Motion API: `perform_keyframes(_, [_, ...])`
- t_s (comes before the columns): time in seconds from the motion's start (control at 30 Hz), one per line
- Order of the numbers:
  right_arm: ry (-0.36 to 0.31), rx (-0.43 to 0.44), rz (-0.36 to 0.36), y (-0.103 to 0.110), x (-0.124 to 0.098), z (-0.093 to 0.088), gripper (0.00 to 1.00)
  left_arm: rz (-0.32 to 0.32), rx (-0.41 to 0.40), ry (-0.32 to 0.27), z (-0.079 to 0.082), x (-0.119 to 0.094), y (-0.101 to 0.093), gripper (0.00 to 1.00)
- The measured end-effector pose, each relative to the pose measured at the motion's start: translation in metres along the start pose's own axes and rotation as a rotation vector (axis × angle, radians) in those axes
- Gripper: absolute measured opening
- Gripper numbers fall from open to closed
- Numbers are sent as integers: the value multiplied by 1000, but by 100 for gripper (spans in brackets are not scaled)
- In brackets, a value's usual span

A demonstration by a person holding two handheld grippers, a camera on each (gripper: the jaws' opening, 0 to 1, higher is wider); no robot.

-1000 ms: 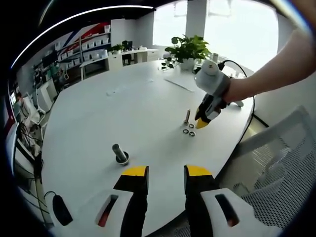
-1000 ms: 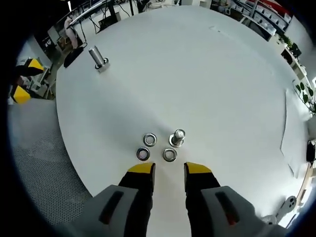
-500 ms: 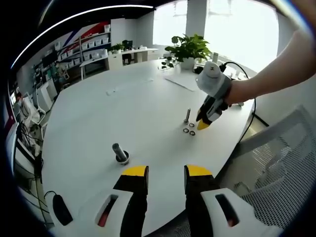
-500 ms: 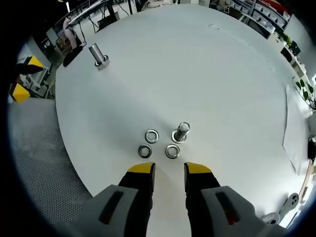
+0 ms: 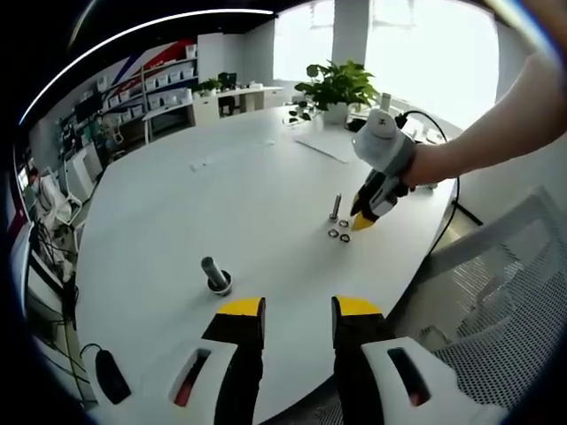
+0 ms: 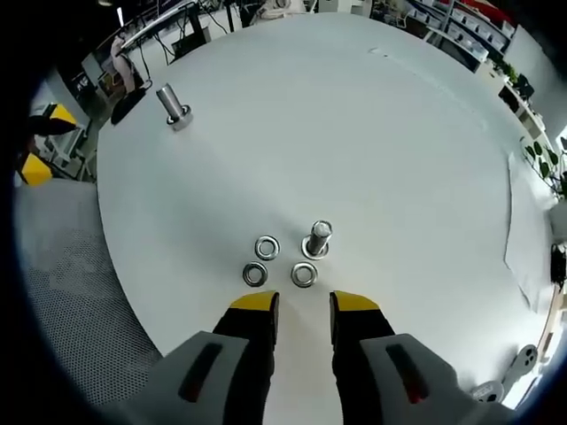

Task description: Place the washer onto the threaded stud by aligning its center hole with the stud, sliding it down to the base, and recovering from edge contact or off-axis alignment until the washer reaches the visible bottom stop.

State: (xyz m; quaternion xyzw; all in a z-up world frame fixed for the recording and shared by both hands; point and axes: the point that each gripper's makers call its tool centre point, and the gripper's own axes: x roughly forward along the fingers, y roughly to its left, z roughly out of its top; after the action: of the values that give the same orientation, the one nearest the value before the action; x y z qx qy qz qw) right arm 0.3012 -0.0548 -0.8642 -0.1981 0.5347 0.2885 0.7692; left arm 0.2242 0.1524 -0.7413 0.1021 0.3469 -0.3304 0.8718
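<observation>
White tabletop [image 6: 372, 133] spreads under both views, round-edged and mostly bare. Beyond its edge a grey mesh chair [image 5: 509, 292] stands, and a potted plant [image 5: 337, 88] sits at the far side near the windows. A sheet of paper [image 5: 321, 149] lies flat on the table close to the plant.

On the person's left side, the left gripper [image 5: 297, 312] hangs near the table edge, its yellow-tipped jaws apart and empty, with a second bolt [image 5: 214, 276] standing upright on its head just beyond them. The right gripper [image 6: 304, 305] hovers above the work cluster, jaws likewise apart with nothing between them.

Compared with half a second ago, the right gripper view has pulled back slightly: the cluster sits a little further from the jaw tips, much as it did a full second ago. Nothing on the table appears to have moved.

The threaded stud [image 6: 318, 239] stands upright, with three washers [image 6: 267, 248] lying flat around its base, none on it. The task seems not yet begun; the right gripper looks to be lining up for a pick of the nearest washer [image 6: 304, 275].
</observation>
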Motion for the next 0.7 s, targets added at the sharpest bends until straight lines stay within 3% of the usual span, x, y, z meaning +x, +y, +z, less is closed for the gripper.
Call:
perform_keyframes(0.13, [5, 13, -3, 1, 5, 2, 23, 1, 0, 3, -1, 0, 1, 28])
perform_keyframes(0.7, [33, -71, 4, -1, 7, 10, 18, 0, 5, 1, 0, -1, 0, 27])
